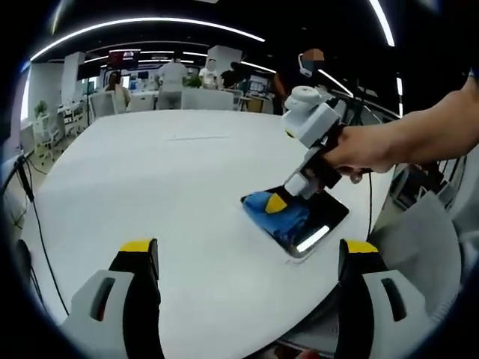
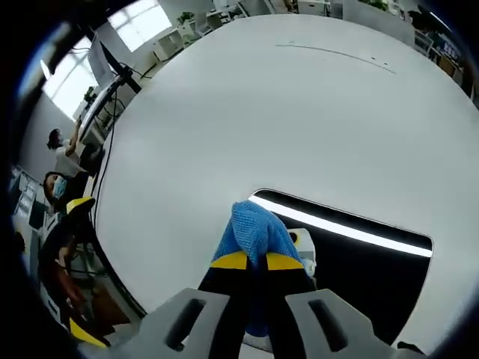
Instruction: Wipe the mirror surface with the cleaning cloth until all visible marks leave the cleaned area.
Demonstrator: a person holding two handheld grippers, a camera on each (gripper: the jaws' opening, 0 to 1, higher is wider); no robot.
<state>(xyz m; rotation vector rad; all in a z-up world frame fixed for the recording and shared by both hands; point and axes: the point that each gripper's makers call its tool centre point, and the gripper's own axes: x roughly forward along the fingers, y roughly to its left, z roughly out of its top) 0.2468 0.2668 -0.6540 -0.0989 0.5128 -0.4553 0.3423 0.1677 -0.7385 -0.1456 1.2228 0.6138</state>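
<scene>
The mirror (image 2: 359, 262) lies flat on the big white table (image 1: 172, 194), near its edge, and the blue cleaning cloth (image 2: 254, 232) sits on the mirror's end. The right gripper (image 2: 257, 261) has its jaws pinched tight on the cloth and presses it down on the glass, while the left gripper (image 1: 251, 258) hangs over the table beside the mirror with its jaws wide and nothing in them. Nothing holds the mirror down, so I think a hard push could slide it off the table edge, or the cloth could slip out.
</scene>
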